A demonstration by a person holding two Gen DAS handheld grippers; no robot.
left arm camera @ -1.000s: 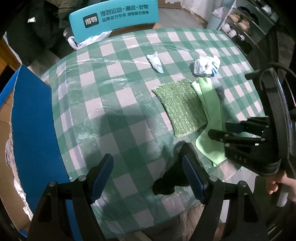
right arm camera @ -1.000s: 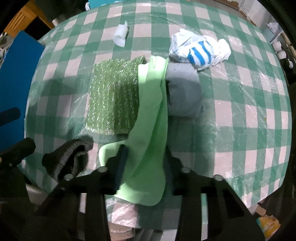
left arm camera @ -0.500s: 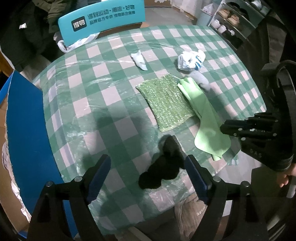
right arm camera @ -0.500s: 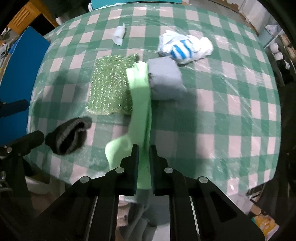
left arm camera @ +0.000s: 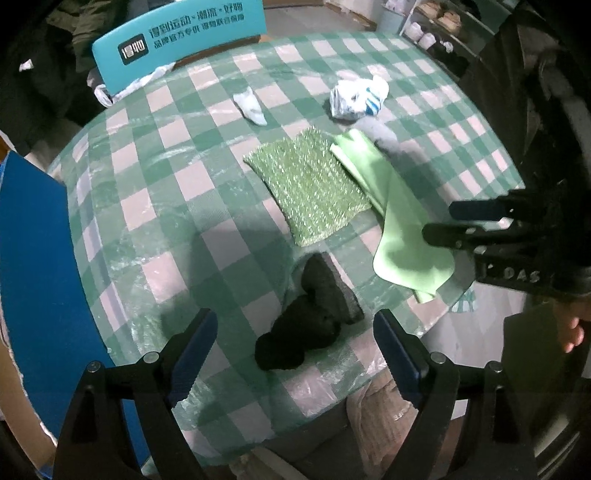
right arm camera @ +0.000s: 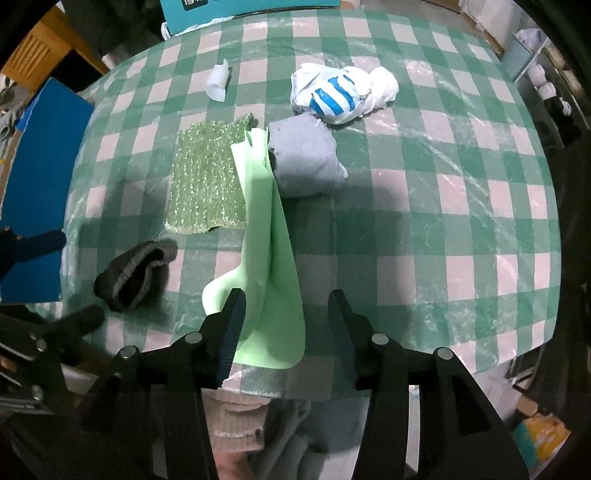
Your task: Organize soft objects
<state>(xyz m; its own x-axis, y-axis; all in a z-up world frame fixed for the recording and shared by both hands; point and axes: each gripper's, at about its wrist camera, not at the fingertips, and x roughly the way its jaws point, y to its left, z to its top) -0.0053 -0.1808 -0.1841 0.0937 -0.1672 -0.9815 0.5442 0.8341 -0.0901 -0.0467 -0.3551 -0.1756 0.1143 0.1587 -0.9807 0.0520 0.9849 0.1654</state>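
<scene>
A light green cloth (right arm camera: 273,254) lies on the checked table (right arm camera: 424,229), its near end draped over the front edge. My right gripper (right arm camera: 286,299) hovers over that end; its jaws are opening and the cloth lies loose between them, not pinched. A dark knitted sock (left arm camera: 310,321) lies crumpled near the front edge, between the fingers of my open left gripper (left arm camera: 295,332), which hangs above it. The sock (right arm camera: 133,273) also shows in the right wrist view, with the left gripper (right arm camera: 62,278) beside it. The right gripper (left arm camera: 439,221) shows at the right of the left wrist view.
A glittery green cloth (right arm camera: 207,184), a folded grey cloth (right arm camera: 303,158), a white and blue striped bundle (right arm camera: 340,92) and a small white sock (right arm camera: 218,83) lie farther back. A blue board (left arm camera: 33,258) stands left, a teal chair back (left arm camera: 177,33) behind.
The right gripper closed on the green cloth's near end and lifted it, then opened; the cloth has dropped back. The left gripper drew back, so the dark sock now lies between its fingers.
</scene>
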